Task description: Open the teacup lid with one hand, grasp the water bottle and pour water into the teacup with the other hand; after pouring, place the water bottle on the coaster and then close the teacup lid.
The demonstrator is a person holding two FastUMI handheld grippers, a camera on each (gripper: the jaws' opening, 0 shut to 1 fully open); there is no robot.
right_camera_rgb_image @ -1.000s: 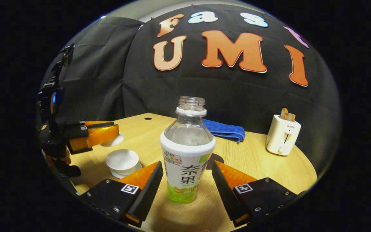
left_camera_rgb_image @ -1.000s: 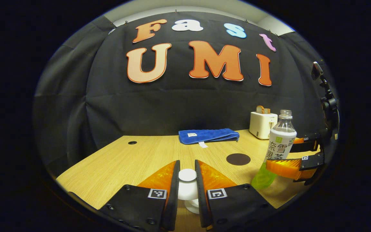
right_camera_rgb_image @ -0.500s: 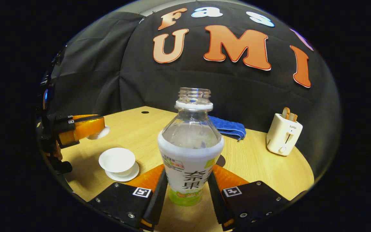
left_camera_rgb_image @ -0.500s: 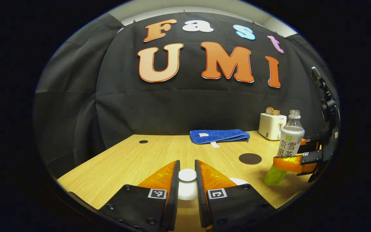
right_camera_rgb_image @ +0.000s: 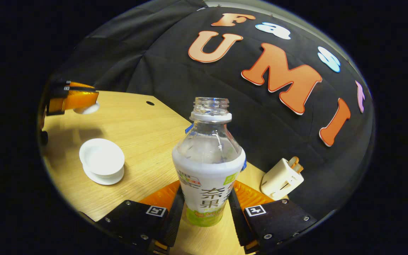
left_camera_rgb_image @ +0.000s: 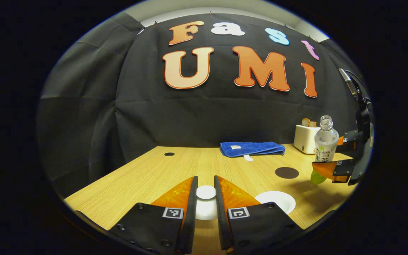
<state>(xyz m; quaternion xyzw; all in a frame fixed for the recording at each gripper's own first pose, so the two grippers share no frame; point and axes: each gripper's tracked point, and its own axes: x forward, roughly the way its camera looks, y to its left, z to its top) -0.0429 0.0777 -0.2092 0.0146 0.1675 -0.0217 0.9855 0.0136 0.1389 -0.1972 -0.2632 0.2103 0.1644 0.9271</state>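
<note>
On my left hand-held gripper [left_camera_rgb_image: 206, 198] I see two wedge-shaped fingers on black plates at the bottom of the frame. Each plate carries a small square black-and-white marker and some round screws. My right hand-held gripper [right_camera_rgb_image: 207, 209] has the same plates, markers and screws.

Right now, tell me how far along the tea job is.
Done: the left gripper holds the lid clear of the open teacup. In hand: the right gripper has the water bottle off the table, uncapped. Left: pouring, setting it on the coaster, closing the lid.
</note>
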